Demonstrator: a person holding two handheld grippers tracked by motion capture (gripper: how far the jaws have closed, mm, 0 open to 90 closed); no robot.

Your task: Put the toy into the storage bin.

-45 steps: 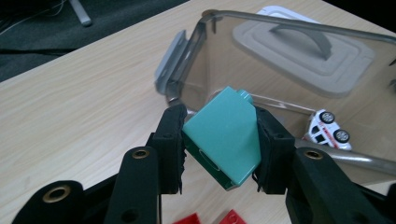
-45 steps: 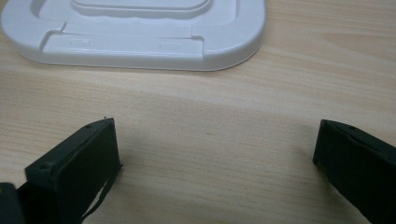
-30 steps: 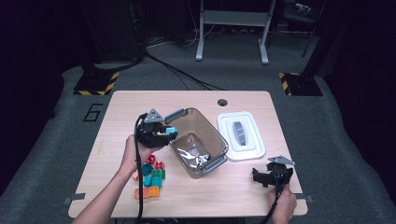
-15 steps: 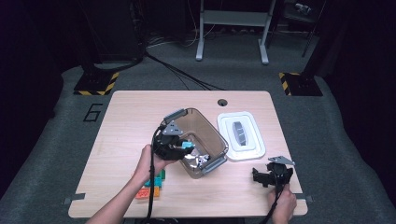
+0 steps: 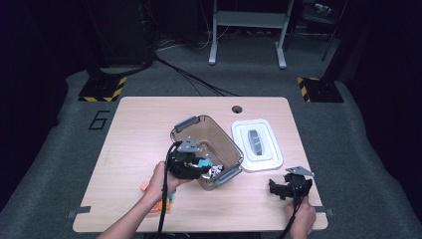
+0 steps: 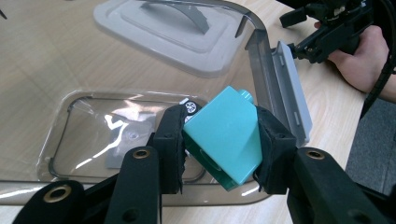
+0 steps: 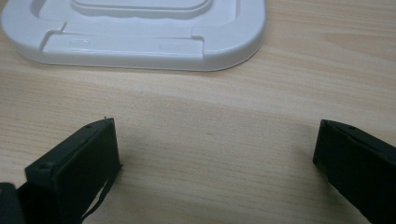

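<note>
My left gripper (image 6: 219, 128) is shut on a teal toy block (image 6: 224, 137) with a small round stud on top, pads pressed on its two sides. In the high view the left gripper (image 5: 200, 166) holds the teal block (image 5: 203, 162) over the near part of a clear smoky plastic bin (image 5: 226, 142). Below the block, a small black-and-white piece (image 6: 189, 106) lies on the bin's floor. The bin's white lid (image 5: 256, 144) lies flat on the table to its right. My right gripper (image 5: 284, 188) stands open low over bare wood near the front right edge, its jaws (image 7: 215, 135) wide apart.
Orange and teal loose blocks (image 5: 161, 203) lie near the table's front edge, left of the bin, partly hidden by the left forearm. The bin has a grey latch handle (image 6: 292, 93) at its near end. The lid's edge (image 7: 135, 42) lies just ahead of the right gripper.
The left gripper, still holding the teal block, has moved right and nearer from the bin's left rim to over the bin's near part, and a little lower. The right gripper has stayed put.
</note>
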